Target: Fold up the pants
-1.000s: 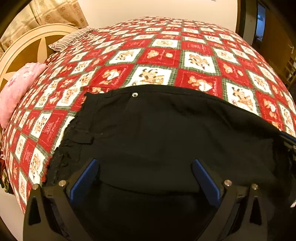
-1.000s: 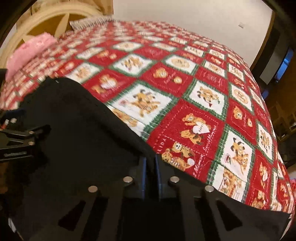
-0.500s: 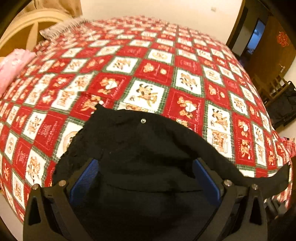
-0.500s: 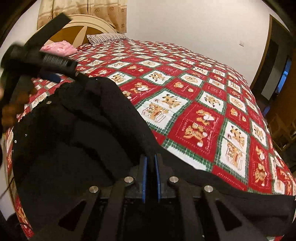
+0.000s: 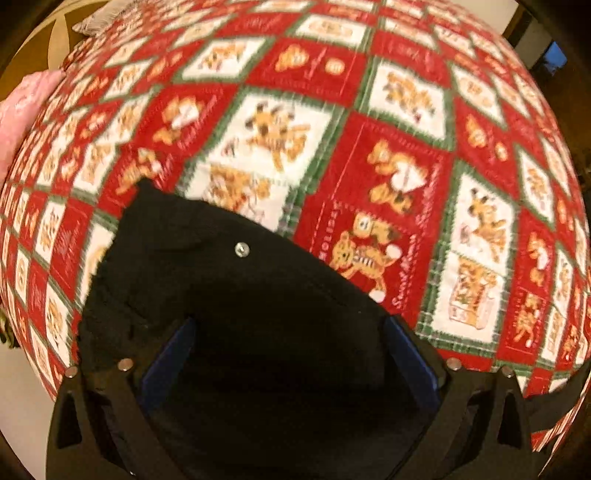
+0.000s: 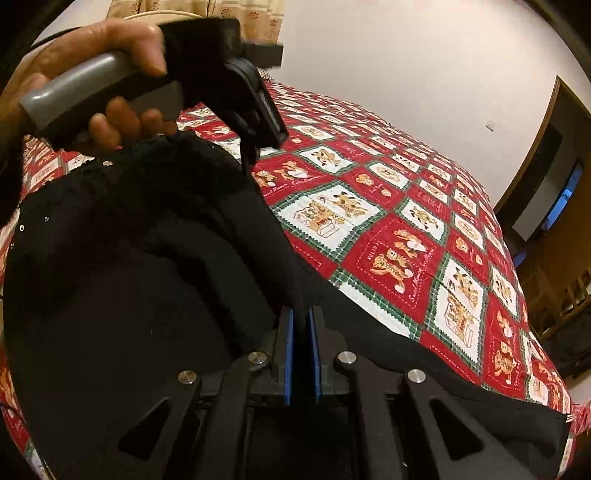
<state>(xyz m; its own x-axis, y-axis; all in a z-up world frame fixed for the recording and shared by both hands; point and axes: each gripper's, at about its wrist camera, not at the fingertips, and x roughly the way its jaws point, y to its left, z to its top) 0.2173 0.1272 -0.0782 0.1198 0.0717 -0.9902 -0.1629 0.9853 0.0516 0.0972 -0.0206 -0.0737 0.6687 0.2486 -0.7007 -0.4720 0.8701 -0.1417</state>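
Pants (image 6: pixel 122 280) bunched at near-left corner of bed quilt (image 6: pixel 424 236); right gripper (image 6: pixel 301 350) clamped on edge, left gripper (image 5: pixel 291 354) spread wide above. Folding apparently early, no neat fold visible.

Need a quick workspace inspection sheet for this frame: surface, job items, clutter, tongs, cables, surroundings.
Surface: bed with red, white and green patchwork quilt.
Job's things: black pants, partly lifted and bunched; metal button visible.
Clutter: pink pillow at the quilt's left edge.
Grippers: left tongs open over the pants; right tongs shut on the black pants. Hand holds the left unit's grey handle.
Cables: nothing seen.
Surroundings: white wall, curtain, dark wooden doorway.
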